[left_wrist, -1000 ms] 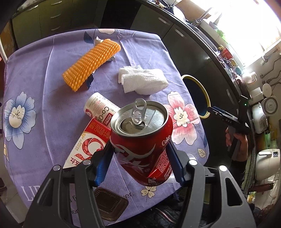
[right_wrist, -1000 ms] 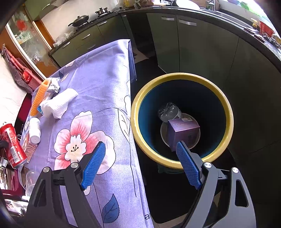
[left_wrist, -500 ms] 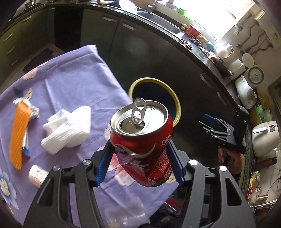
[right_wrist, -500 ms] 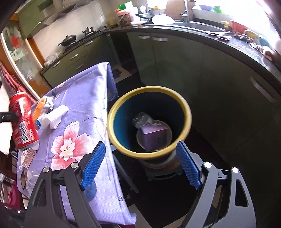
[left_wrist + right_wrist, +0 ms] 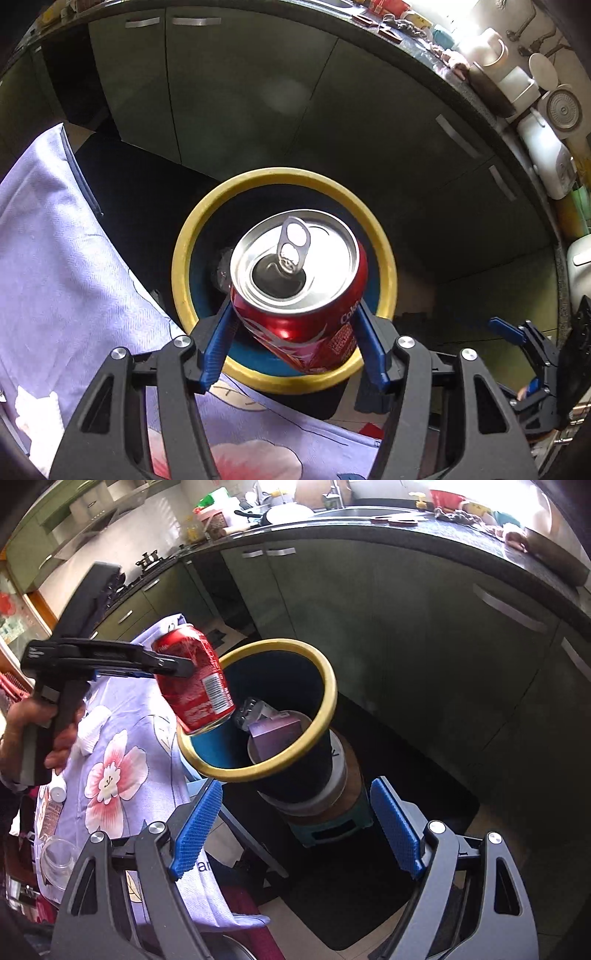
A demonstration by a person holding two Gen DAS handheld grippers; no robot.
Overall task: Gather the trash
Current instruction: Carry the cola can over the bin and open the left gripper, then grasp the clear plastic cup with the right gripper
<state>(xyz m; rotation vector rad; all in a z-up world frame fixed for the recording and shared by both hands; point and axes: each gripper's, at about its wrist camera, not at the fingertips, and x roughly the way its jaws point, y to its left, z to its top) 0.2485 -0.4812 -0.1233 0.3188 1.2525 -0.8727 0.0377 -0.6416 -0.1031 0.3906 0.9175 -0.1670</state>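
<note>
My left gripper (image 5: pixel 295 343) is shut on a red cola can (image 5: pixel 299 280) and holds it in the air over the near rim of the yellow-rimmed bin (image 5: pixel 388 258). In the right wrist view the can (image 5: pixel 195 686) hangs tilted above the bin's left rim (image 5: pixel 325 709), held by the left gripper (image 5: pixel 181 668). Inside the bin lie a purple box (image 5: pixel 275 731) and a crumpled clear item (image 5: pixel 251 709). My right gripper (image 5: pixel 295 830) is open and empty, in front of the bin and lower than its rim.
The table with the purple flowered cloth (image 5: pixel 122 760) stands left of the bin; on it lie white tissue (image 5: pixel 90 727), a small white bottle (image 5: pixel 59 792) and a clear jar (image 5: pixel 59 860). The bin stands on a stool (image 5: pixel 332 830). Dark kitchen cabinets (image 5: pixel 424 646) stand behind.
My left gripper has carried the can from above the table to over the bin. The right gripper has drawn back and lower from the bin.
</note>
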